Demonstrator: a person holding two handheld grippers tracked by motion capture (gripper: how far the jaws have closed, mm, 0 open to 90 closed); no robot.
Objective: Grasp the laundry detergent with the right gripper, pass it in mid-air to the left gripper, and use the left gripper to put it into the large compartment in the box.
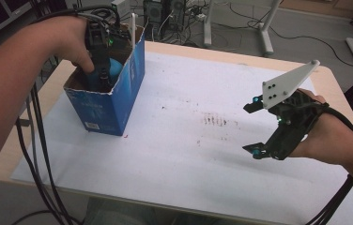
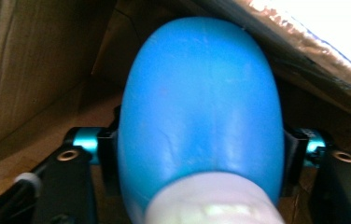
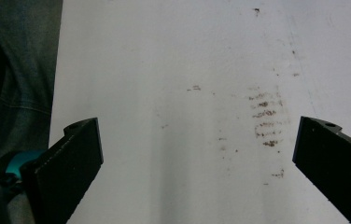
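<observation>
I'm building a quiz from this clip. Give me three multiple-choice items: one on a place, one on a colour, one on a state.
1. Where is the blue ball?
A. inside the blue cardboard box
B. on the white sheet
C. in the right claw

2. What colour are the smudges on the sheet?
A. green
B. brown
C. yellow

3. How does the right claw stand?
A. shut on the ball
B. shut, empty
C. open, empty

Answers: 1 A, the left claw has it between cardboard walls; 2 B, brownish streaks; 3 C, jaws wide apart over the bare sheet.

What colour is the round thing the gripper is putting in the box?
Bright blue. The round thing shows best in the left gripper view, between the left gripper jaws inside the box.
</observation>
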